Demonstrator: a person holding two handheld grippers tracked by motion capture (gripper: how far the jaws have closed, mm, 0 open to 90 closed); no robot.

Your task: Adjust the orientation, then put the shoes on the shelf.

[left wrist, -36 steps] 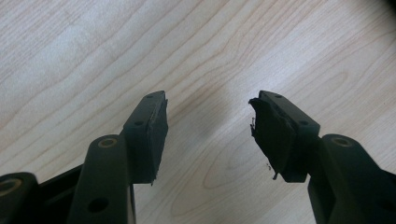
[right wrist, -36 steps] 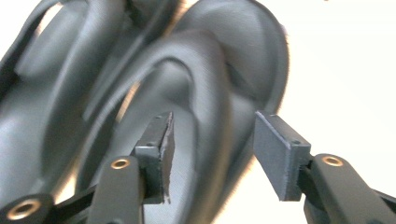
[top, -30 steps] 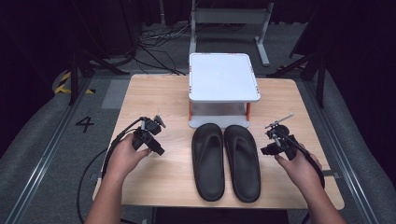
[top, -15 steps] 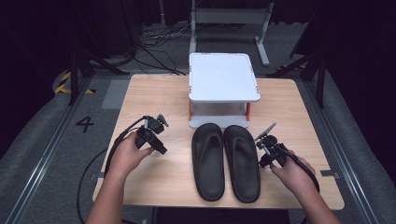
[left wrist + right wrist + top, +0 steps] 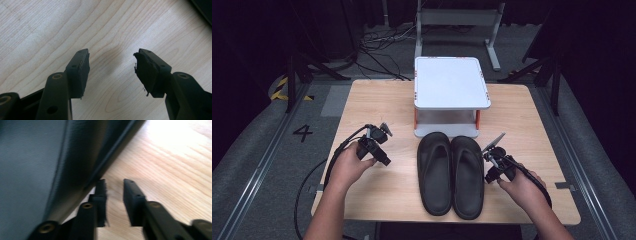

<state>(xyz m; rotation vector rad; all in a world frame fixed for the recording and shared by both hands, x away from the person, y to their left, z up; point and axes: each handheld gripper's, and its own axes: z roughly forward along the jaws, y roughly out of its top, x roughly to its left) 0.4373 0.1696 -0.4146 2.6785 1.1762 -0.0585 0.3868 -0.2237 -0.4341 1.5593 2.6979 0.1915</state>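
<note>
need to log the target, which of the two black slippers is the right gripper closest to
The right-hand slipper of the pair: the right gripper sits at its outer edge, jaws narrowly apart with nothing between them. The left-hand slipper lies beyond it.

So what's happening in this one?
A person at a wooden table holds tongs in each hand. The right tongs sit low beside the outer edge of the right black sandal, jaws slightly apart with nothing between them. The left tongs hang open above bare wood, away from the left sandal. The pair lies side by side in front of a small white stand. Neither sandal is gripped yet.
</note>
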